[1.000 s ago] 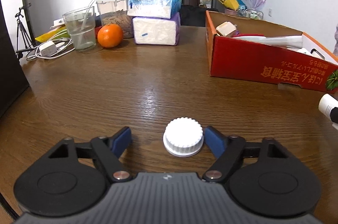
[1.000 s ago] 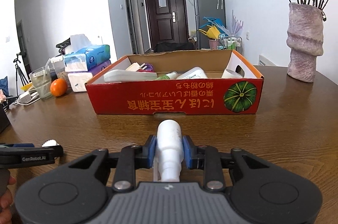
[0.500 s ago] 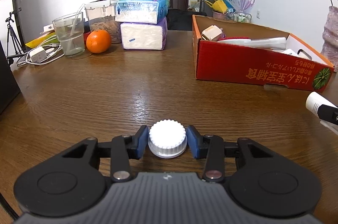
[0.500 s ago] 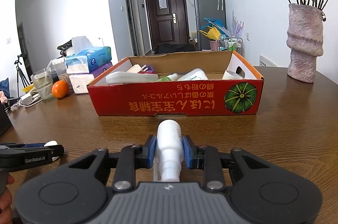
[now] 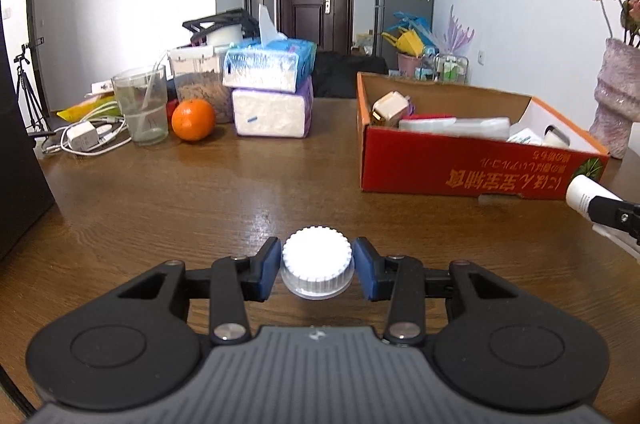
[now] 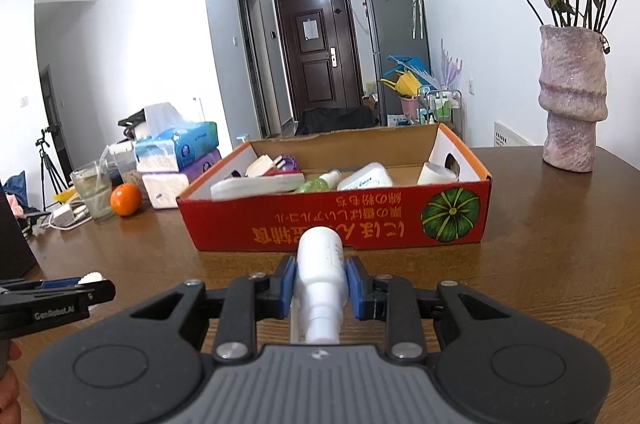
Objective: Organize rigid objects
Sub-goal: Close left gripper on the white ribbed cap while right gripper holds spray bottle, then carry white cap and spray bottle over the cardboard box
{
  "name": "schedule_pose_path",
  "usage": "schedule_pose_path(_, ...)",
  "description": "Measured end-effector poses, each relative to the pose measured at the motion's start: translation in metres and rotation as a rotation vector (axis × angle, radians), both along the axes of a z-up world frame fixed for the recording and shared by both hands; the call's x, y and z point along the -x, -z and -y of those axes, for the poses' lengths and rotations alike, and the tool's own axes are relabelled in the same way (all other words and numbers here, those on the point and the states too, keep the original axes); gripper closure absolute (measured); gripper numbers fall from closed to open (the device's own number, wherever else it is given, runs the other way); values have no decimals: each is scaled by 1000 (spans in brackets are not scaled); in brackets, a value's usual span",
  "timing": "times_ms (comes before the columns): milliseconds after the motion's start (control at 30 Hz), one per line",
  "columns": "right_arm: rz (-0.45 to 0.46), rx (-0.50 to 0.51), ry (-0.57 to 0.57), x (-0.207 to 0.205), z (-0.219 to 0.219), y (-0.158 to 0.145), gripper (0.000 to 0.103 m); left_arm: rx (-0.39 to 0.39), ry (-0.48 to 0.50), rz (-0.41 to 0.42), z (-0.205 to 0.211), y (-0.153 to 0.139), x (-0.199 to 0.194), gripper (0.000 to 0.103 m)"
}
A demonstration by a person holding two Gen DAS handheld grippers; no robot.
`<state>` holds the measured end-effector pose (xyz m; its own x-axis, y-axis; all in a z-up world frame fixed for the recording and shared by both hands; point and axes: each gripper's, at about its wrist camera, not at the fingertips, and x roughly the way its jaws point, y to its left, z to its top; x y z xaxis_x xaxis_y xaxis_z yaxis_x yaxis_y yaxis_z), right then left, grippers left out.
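Note:
My left gripper (image 5: 317,269) is shut on a white ribbed bottle cap (image 5: 317,264) and holds it just above the wooden table (image 5: 200,192). My right gripper (image 6: 320,282) is shut on a white plastic bottle (image 6: 320,276), lying along the fingers, base forward. The bottle also shows at the right edge of the left wrist view (image 5: 582,193). A red cardboard box (image 6: 340,224) with several items inside stands just ahead of the right gripper, and ahead right of the left gripper (image 5: 460,164). The left gripper shows at the lower left of the right wrist view (image 6: 56,298).
At the back left of the table stand two stacked tissue packs (image 5: 272,92), an orange (image 5: 193,119), a glass of water (image 5: 141,106), a food jar (image 5: 198,80) and a white charger with cables (image 5: 82,138). A purple vase with dried roses (image 6: 572,96) stands right of the box.
My left gripper closed on the white cap and lifted it slightly off the table. My right gripper rose a little with the bottle, toward the box.

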<state>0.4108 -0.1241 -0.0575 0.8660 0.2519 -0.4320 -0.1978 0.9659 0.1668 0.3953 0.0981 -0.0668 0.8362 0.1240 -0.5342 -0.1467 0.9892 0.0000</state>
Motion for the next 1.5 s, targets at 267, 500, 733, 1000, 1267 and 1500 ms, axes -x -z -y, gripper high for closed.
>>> schedule_pose_path(267, 44, -16, 11, 3, 6, -13, 76, 17, 17, 63, 13, -23, 11, 62)
schedule_pose_path(500, 84, -37, 37, 2, 17, -25, 76, 32, 59, 114, 32, -46, 11, 62)
schedule_pose_path(733, 113, -59, 56, -6, 28, -35, 76, 63, 87, 184, 63, -69, -7, 62)
schedule_pose_path(1000, 137, -75, 70, -24, 33, -42, 76, 104, 105, 191, 85, -73, -34, 62)
schedule_pose_path(1267, 139, -71, 93, -47, 35, -42, 76, 126, 117, 204, 91, -76, -65, 62)
schedule_pose_path(1500, 132, -67, 111, -75, 40, -39, 76, 129, 123, 190, 91, -73, -92, 62)
